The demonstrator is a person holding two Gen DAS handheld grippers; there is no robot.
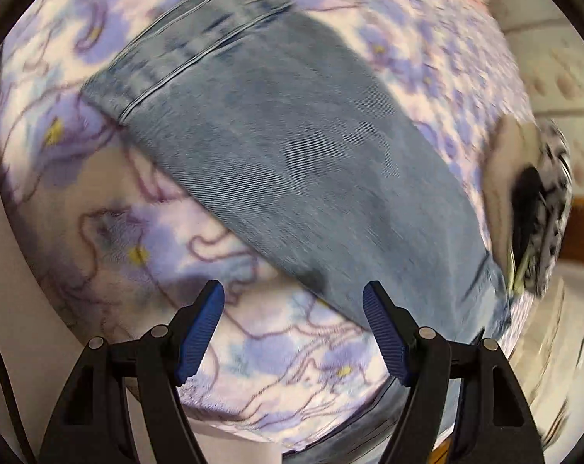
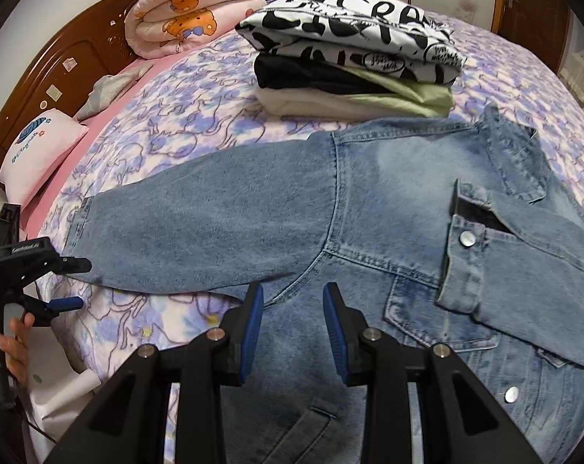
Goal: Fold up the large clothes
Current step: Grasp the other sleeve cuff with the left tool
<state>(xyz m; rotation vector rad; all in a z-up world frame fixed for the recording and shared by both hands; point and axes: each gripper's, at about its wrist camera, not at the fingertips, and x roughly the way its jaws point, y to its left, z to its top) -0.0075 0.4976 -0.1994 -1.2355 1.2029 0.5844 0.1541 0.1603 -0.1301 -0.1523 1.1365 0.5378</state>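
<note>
A light blue denim jacket (image 2: pixel 388 208) lies spread on the bed, one sleeve (image 2: pixel 199 224) stretched out to the left, the other folded across its front. My right gripper (image 2: pixel 292 301) is open and empty, just above the jacket near the armpit. My left gripper (image 1: pixel 293 301) is open and empty over the bedspread, close to the edge of the stretched sleeve (image 1: pixel 292 147). It also shows at the left edge of the right wrist view (image 2: pixel 73 284), beside the sleeve's cuff.
A stack of folded clothes (image 2: pixel 353 62) sits on the floral bedspread (image 2: pixel 183 123) behind the jacket. A rolled pink quilt (image 2: pixel 191 11), a small pink pillow (image 2: pixel 40 154) and the wooden headboard (image 2: pixel 60 62) are at the far left.
</note>
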